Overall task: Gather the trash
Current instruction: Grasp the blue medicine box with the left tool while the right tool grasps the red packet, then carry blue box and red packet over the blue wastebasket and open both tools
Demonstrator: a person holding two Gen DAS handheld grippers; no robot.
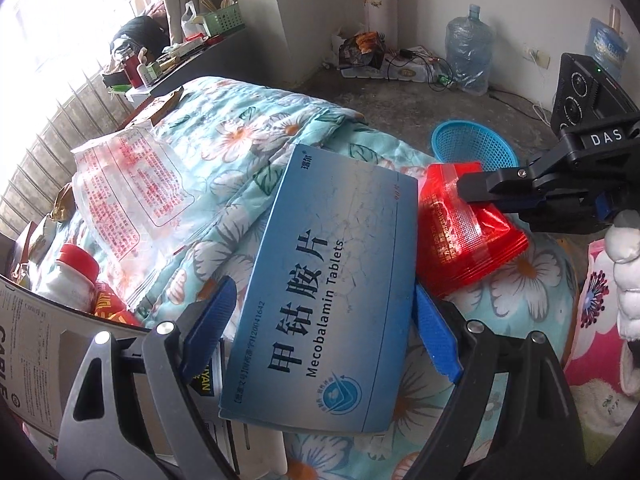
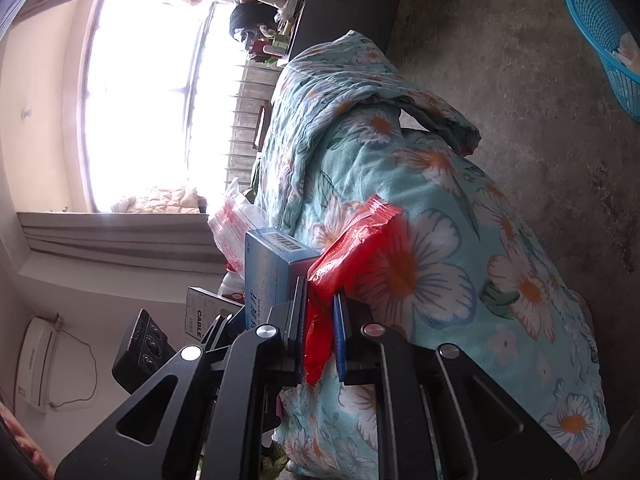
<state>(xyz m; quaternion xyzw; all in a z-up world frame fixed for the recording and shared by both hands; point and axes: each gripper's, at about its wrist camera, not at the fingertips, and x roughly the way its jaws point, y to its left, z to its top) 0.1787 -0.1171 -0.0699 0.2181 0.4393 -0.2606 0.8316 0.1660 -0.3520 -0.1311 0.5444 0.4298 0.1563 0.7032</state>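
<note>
Left wrist view: the left gripper (image 1: 320,312) points steeply down at the quilt (image 1: 248,128), its blue pads (image 1: 210,316) spread wide on either side of the blue box (image 1: 320,276). The box, printed "Mecobalamin Tablets", lies tilted on the quilt between the two fingers; whether the pads press on its edges cannot be told.

From the right edge of this view the right gripper (image 1: 466,190) reaches in nearly level, its black fingers closed to a narrow gap on the upper edge of the red wrapper (image 1: 460,232). The wrapper sits just beside the box, its lower part resting on the quilt. A white-gloved hand (image 1: 626,280) shows at the far right, behind that gripper.

Right wrist view: the scene appears rolled sideways. The right gripper (image 2: 320,332) has the red wrapper (image 2: 352,248) pinched between its fingers, the foil bunching out ahead of the tips against the quilt (image 2: 440,200). The box (image 2: 276,264) stands just beside it.

Other trash lies on the quilt: a clear bag with red print (image 1: 128,184) and a white bottle with a red cap (image 1: 74,276). A blue basket (image 1: 472,142) stands on the floor past the quilt.
</note>
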